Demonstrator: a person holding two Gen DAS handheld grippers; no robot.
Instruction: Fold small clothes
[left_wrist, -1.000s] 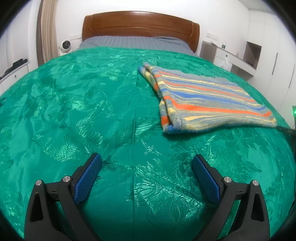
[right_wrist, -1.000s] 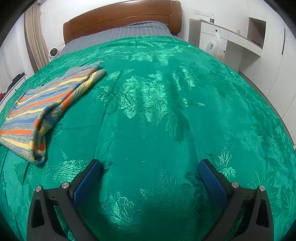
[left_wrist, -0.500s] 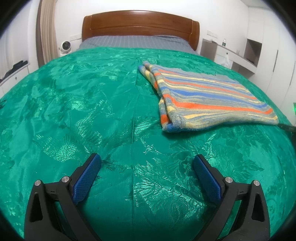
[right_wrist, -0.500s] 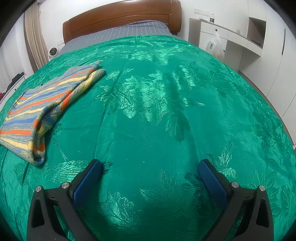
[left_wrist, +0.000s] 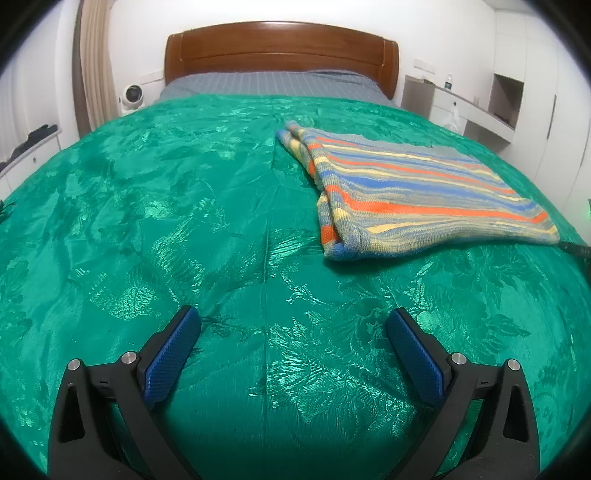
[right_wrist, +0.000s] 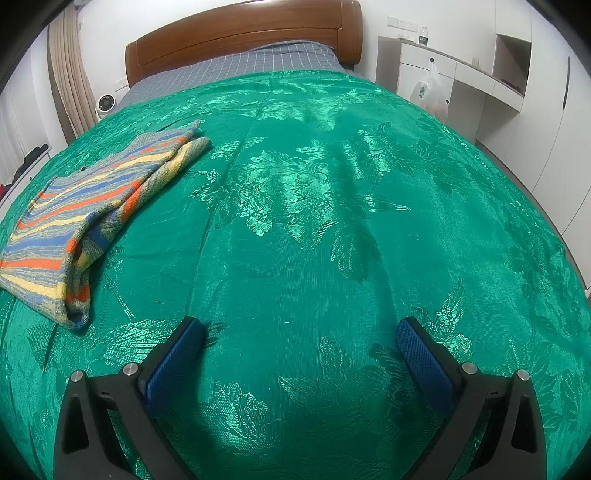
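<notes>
Underneath, green bedspread (left_wrist: 147, 206) with folded striped knit (left_wrist: 417, 199); both grippers (left_wrist: 293, 332) (right_wrist: 299, 336) spread, empty.

Folded striped knit garment (right_wrist: 85, 214) near the left edge of a shiny green floral bedspread (right_wrist: 314, 206), black blue-padded right gripper (right_wrist: 299, 330) spread wide, empty, over bare cloth

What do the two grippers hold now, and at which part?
Nothing: left gripper and right gripper are open, apart from the folded striped garment.
</notes>
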